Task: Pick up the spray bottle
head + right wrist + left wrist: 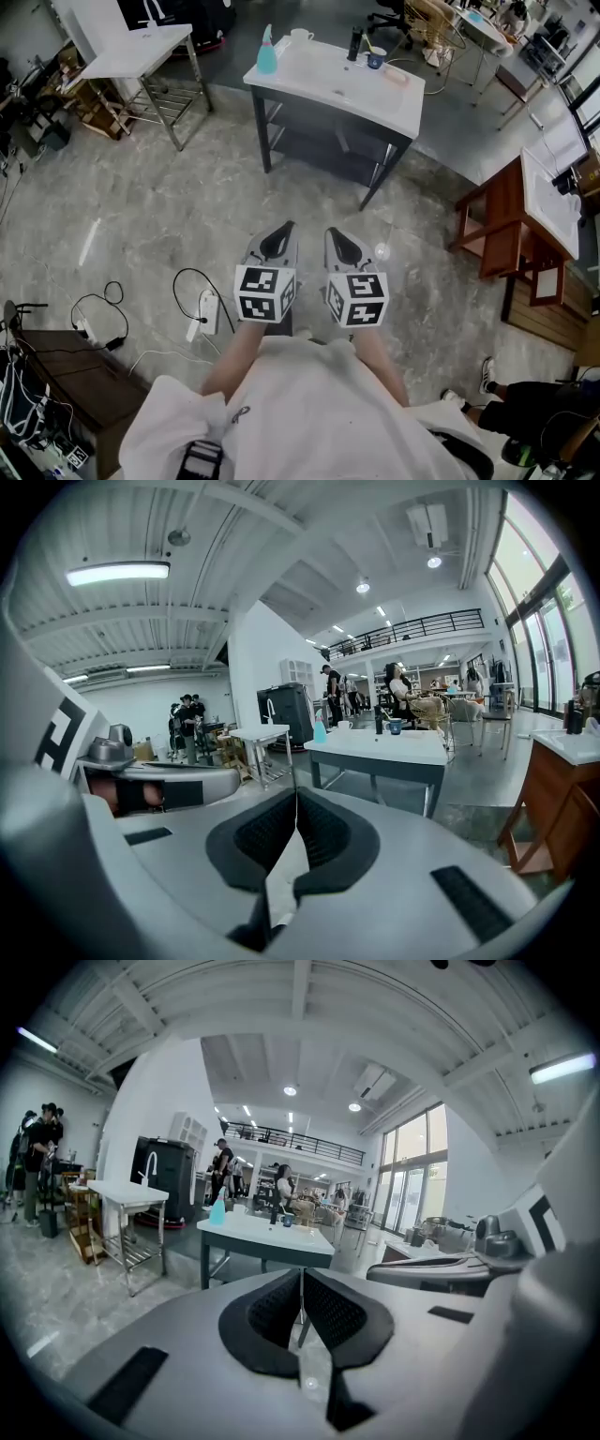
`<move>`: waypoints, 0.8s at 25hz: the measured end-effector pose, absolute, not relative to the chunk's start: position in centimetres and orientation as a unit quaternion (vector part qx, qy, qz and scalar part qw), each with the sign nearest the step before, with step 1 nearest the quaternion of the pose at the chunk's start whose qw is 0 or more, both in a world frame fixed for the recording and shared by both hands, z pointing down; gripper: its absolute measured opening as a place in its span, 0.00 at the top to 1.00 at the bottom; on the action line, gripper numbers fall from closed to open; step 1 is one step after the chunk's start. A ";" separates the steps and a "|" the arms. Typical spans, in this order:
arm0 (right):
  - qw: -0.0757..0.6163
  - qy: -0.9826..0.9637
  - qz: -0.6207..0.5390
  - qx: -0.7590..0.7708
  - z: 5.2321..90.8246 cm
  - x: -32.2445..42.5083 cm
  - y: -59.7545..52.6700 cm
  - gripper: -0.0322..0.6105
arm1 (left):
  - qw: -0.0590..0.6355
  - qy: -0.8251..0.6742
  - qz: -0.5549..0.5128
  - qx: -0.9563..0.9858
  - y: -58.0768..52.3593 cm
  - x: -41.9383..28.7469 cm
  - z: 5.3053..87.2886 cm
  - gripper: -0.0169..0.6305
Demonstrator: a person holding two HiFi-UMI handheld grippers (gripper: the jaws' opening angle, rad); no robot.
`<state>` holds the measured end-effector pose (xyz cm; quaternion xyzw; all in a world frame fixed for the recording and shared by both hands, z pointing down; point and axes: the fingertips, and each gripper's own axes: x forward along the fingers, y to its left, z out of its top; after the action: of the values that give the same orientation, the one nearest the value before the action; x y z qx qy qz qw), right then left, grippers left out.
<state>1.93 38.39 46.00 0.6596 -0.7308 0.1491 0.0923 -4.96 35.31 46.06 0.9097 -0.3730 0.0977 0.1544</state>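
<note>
A light blue spray bottle (267, 51) stands upright at the near left corner of a white-topped table (323, 80) ahead of me. It shows small and far in the left gripper view as the spray bottle (217, 1209) and in the right gripper view as the spray bottle (320, 727). My left gripper (288, 226) and right gripper (330, 232) hover side by side over the floor, well short of the table. Both point toward it. Each has its jaws shut with nothing between them.
On the table also stand a white cup (301, 36), a dark bottle (354, 43) and a blue mug (375, 59). A second white table (131, 49) stands to the left, a wooden stand (514, 225) to the right. Cables and a power strip (207, 311) lie on the floor.
</note>
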 end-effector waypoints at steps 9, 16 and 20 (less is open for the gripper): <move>0.095 -0.729 0.155 0.660 46.7 2.5 31.4 0.91 | 0.160 -0.378 0.099 0.906 27.9 -4.8 46.7 0.92; 0.086 -0.731 0.161 0.658 46.5 2.8 25.2 0.91 | 0.167 -0.377 0.105 0.905 21.7 -4.6 47.0 0.92; 0.090 -0.730 0.160 0.658 46.3 2.3 21.7 0.91 | 0.168 -0.379 0.108 0.903 18.6 -4.8 46.9 0.92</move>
<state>2.27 21.68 46.26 0.6582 -0.7301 0.1602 0.0896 -4.84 18.63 46.90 0.9033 -0.3795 0.1078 0.1685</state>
